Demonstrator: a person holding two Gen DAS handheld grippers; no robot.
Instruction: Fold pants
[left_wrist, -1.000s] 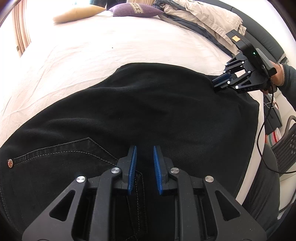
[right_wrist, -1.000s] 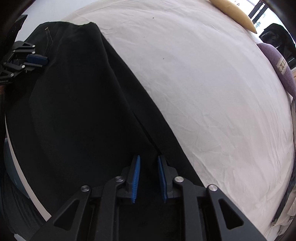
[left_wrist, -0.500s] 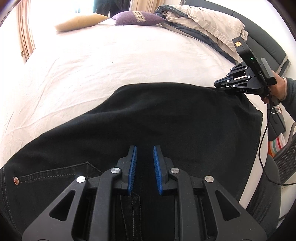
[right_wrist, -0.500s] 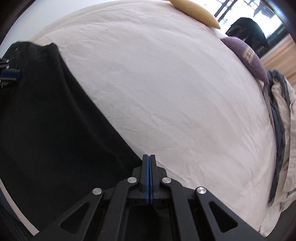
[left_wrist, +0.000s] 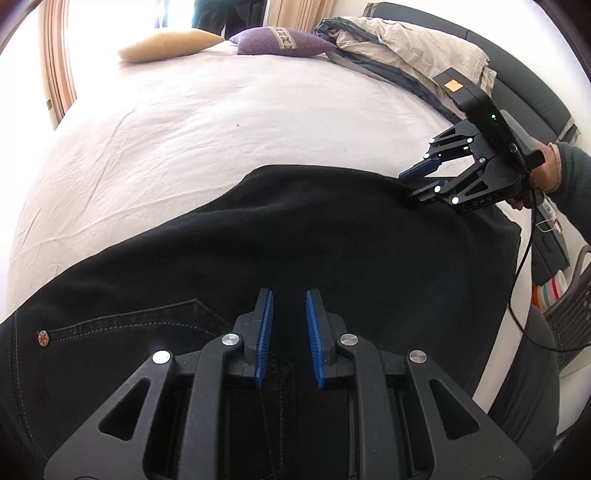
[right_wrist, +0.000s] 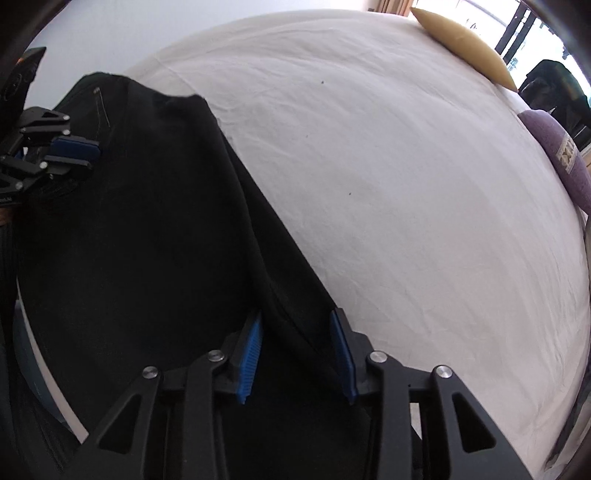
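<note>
Jaws of the right gripper (right_wrist: 297, 352), pressed together half a second ago, have just been opening astride the edge of the one pair of black pants (left_wrist: 295, 236) spread on the bed (left_wrist: 207, 110). Left gripper (left_wrist: 289, 338) hovers narrowly parted above the waist. Two pillows lie beyond.
</note>
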